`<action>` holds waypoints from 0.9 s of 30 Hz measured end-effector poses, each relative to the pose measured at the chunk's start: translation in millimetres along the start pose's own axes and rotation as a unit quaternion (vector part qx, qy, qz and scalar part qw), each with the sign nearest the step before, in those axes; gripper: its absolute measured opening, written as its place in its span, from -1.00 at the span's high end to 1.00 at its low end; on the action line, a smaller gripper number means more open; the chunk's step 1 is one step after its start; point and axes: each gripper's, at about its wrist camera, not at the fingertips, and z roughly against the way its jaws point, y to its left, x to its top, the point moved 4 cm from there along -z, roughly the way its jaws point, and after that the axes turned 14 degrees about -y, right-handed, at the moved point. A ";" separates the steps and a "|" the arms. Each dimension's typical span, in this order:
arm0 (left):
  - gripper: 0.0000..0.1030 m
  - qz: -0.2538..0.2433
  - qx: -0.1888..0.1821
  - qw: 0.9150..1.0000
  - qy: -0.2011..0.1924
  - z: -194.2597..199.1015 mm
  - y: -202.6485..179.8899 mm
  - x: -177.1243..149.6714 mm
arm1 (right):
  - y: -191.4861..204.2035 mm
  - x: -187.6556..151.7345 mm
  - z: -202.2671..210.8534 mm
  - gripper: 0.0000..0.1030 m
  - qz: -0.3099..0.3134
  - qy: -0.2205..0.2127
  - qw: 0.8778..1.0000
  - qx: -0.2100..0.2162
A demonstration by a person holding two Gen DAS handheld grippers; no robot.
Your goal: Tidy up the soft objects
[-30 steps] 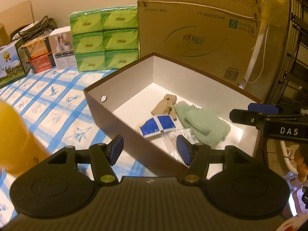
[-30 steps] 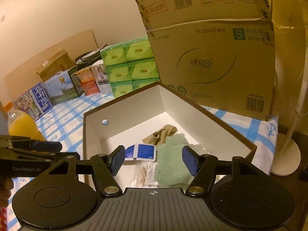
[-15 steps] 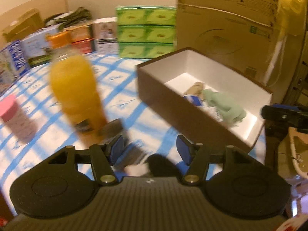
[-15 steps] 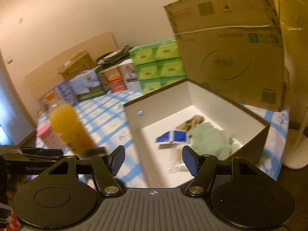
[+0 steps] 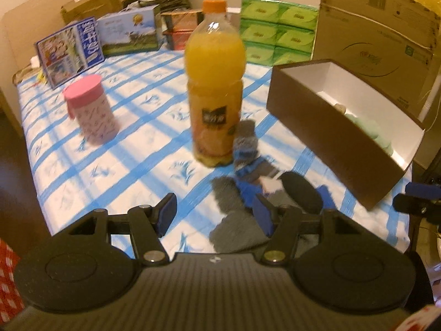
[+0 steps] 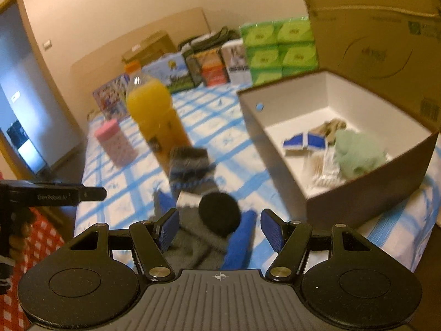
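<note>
A grey-and-blue knitted sock pair [image 6: 193, 182] lies on the blue-checked cloth beside the orange juice bottle [image 6: 154, 115]; it also shows in the left wrist view [image 5: 245, 149]. A black round soft piece [image 6: 219, 213] rests on the grey fabric. My right gripper [image 6: 219, 227] is open just above that pile. My left gripper [image 5: 215, 216] is open and empty, to the left of the pile. The brown box [image 6: 358, 193] holds a green cloth [image 6: 355, 154], a beige sock [image 6: 330, 127] and blue packets [image 6: 303, 140].
A pink-lidded cup [image 5: 91, 110] stands left of the bottle [image 5: 215, 82]. Green tissue packs [image 5: 275, 35], printed cartons [image 5: 69, 52] and a large cardboard box [image 5: 372, 27] line the back. The brown box [image 5: 330, 138] sits at the right edge of the bed.
Both grippers have pulled back from over the brown box and swung left toward the sock pile by the juice bottle. Both stay open.
</note>
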 end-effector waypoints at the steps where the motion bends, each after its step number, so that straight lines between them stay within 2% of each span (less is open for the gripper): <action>1: -0.13 0.004 0.000 1.000 0.004 0.4 0.8 -4.3 | 1.4 -4.8 -2.7 -0.27 0.001 0.008 1.000 0.000; 15: -0.13 0.027 -0.015 0.998 0.054 -21.8 -8.2 -48.1 | 2.6 -48.2 -33.4 -0.27 0.019 0.063 0.998 -0.010; 27: -0.13 0.049 -0.008 0.997 0.067 -55.4 -7.5 -57.2 | -1.5 -51.0 -75.0 -0.27 0.026 0.056 0.998 -0.013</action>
